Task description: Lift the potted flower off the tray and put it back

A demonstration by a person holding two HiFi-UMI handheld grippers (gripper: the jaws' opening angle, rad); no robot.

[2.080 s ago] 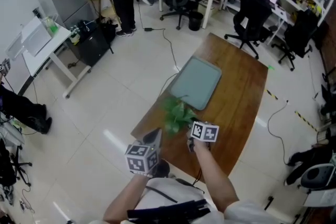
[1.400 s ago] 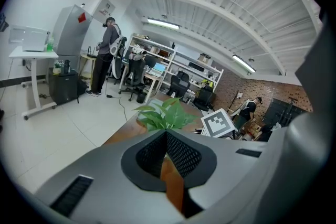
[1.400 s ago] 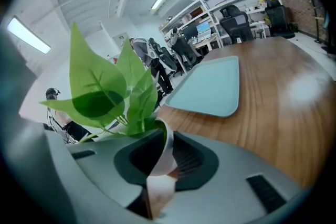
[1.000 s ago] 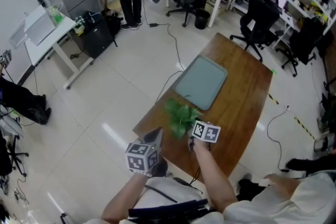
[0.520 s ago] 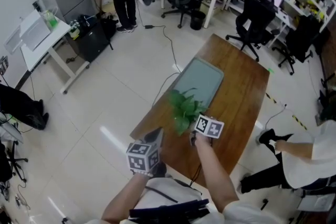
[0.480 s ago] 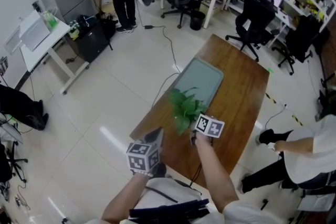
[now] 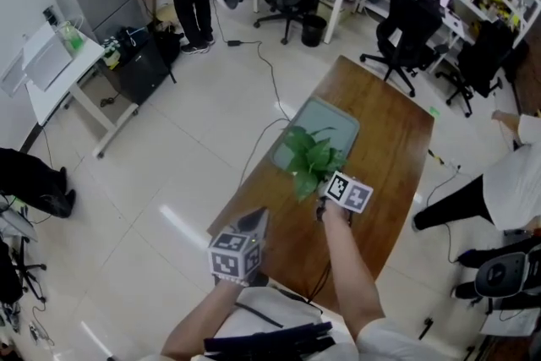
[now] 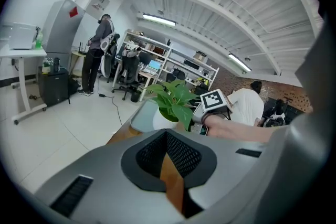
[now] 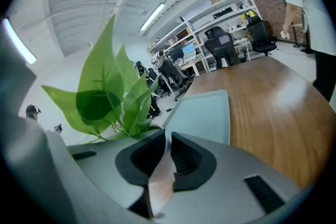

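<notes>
**Head view:** Your right gripper (image 7: 328,199) is clamped on the potted flower (image 7: 311,155), whose leaves spread over the near end of the grey tray (image 7: 331,121) on the wooden worktop (image 7: 389,156). Your right forearm (image 7: 342,254) stretches forward over the worktop. Your left gripper (image 7: 256,221) hangs back at the worktop's near edge, aimed the same way. Half a second earlier the plant stood short of the tray. Since then, plant and right gripper have travelled away from you, while the left gripper keeps roughly its place.

**Left gripper view:** Your jaws are drawn together with nothing between them, and only a sliver of worktop shows through. Ahead, the white pot (image 8: 160,120) is at the tray's (image 8: 140,115) near end, with the right gripper's marker cube (image 8: 213,100) just beside it. Whether the pot rests on the tray or hangs above it cannot be told.

**Right gripper view:** Your jaws stand narrow, pinched on the pot's pale rim (image 9: 161,176). Leaves (image 9: 105,92) rise at left, and the tray (image 9: 205,113) lies straight ahead.
</notes>
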